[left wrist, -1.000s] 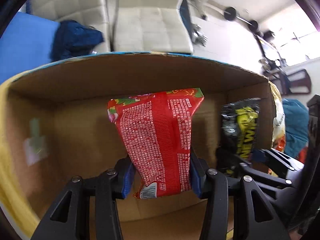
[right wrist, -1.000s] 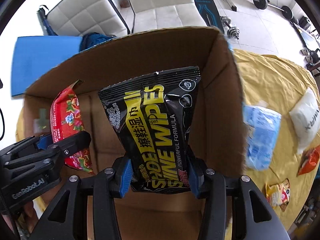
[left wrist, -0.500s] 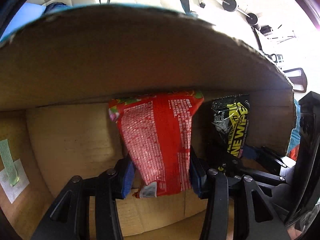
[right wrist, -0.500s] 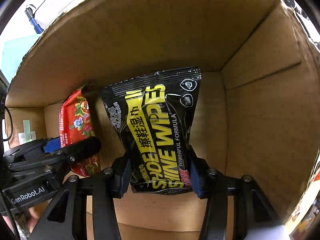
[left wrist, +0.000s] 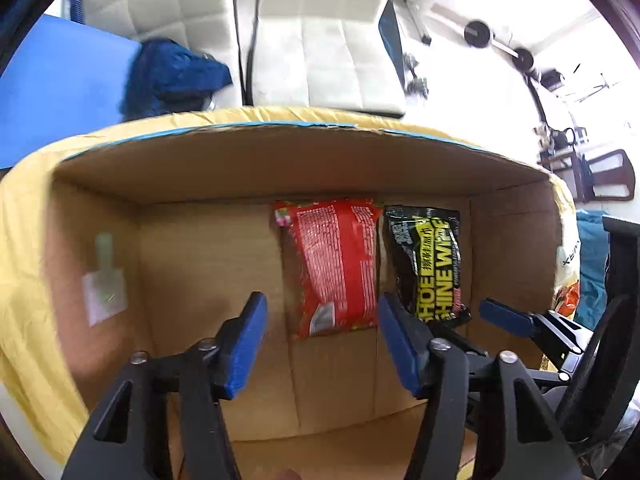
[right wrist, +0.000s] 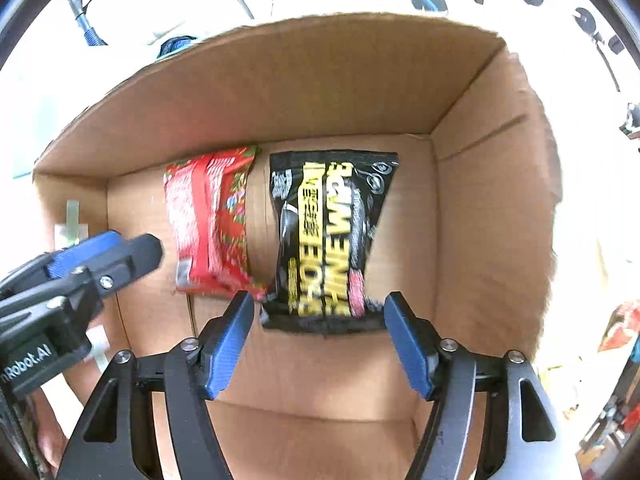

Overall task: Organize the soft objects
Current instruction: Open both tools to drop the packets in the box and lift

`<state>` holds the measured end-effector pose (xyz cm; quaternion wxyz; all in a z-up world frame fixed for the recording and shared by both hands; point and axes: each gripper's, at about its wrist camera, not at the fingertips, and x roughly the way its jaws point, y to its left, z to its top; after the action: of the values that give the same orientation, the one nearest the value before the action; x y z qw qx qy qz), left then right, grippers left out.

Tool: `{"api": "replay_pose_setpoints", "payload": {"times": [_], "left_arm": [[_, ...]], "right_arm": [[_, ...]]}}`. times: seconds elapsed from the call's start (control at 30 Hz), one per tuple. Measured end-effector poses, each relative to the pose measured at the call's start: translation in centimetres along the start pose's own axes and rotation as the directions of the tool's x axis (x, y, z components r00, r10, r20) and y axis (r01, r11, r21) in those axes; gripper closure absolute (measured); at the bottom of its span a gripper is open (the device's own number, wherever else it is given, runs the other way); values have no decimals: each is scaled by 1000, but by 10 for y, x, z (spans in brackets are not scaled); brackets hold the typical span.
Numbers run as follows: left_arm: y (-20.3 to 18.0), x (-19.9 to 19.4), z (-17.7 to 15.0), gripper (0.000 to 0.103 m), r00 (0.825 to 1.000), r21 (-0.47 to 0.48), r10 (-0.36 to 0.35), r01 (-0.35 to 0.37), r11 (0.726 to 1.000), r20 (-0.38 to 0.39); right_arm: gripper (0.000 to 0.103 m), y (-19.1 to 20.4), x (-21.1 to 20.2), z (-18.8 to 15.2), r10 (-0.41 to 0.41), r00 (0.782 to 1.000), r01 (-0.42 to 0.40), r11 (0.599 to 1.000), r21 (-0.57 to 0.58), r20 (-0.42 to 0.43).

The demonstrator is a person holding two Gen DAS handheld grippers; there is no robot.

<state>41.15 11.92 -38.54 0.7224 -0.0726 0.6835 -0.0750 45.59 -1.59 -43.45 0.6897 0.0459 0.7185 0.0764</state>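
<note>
A red snack packet (left wrist: 336,268) and a black-and-yellow shoe-wipes packet (left wrist: 432,264) lie side by side on the floor of an open cardboard box (left wrist: 280,164). My left gripper (left wrist: 322,336) hangs over the red packet. Its jaws are opening and the blue pads stand clear of the packet. In the right wrist view the black packet (right wrist: 328,240) is blurred. Its lower edge sits between the fingers of my right gripper (right wrist: 318,332), whose jaws are opening and do not press on it. The red packet (right wrist: 212,220) lies to its left, beside a left gripper finger (right wrist: 132,254).
The box (right wrist: 320,92) stands on a yellow cloth (left wrist: 28,280). A taped label (left wrist: 104,292) is stuck to its left wall. Behind it are white padded chairs (left wrist: 332,40), a blue mat (left wrist: 68,80), a dark blue cloth (left wrist: 172,72) and barbell weights (left wrist: 480,34).
Both grippers have opened and let go of their packets, which now rest on the box floor. The left gripper has risen, so the box rim and chairs show again.
</note>
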Motion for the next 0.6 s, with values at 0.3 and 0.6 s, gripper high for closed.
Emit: {"api": "replay_pose_setpoints", "payload": {"times": [0.3,0.6], "left_arm": [[-9,-44,-54,11,989,-28,76,-73,997,129],[-11,-74,-83,3,970,-38,101,-95,995,219]], "right_arm": [[6,25,-40,-62,-66,993,71,996,-47,95],[4,21,-93,-111,-73,978,87,994,-63,196]]}}
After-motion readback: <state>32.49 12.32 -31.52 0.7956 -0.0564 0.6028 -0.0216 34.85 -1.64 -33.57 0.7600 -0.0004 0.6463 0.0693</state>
